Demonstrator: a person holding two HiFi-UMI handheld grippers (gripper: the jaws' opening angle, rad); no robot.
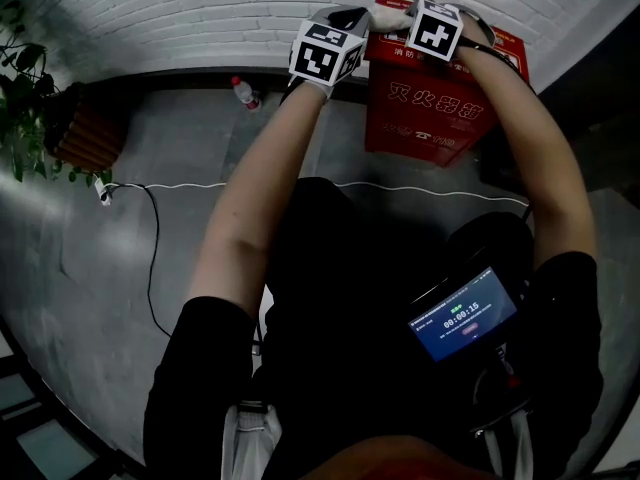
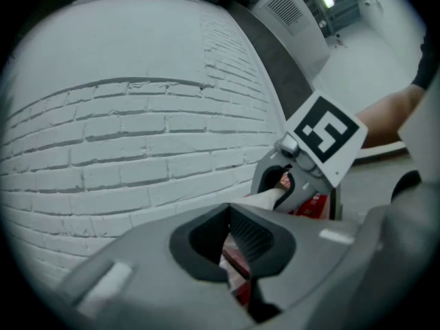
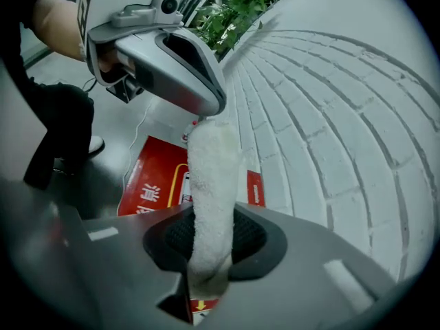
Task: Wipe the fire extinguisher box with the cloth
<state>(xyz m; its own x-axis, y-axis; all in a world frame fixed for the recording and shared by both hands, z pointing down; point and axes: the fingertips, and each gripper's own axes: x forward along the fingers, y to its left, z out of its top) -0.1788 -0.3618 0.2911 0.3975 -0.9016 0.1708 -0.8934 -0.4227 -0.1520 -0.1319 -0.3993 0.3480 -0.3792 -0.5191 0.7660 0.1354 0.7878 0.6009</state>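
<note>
The red fire extinguisher box stands against the white brick wall at the upper right of the head view. A white cloth is stretched like a short rope between both grippers just above the box top. My left gripper is shut on one end, my right gripper on the other. In the right gripper view the cloth rises from my own jaws to the left gripper's tip, with the box below. The left gripper view shows the cloth reaching the right gripper.
A water bottle stands at the wall's foot left of the box. A white cable crosses the grey floor. A potted plant sits far left. A screen device hangs on the person's chest.
</note>
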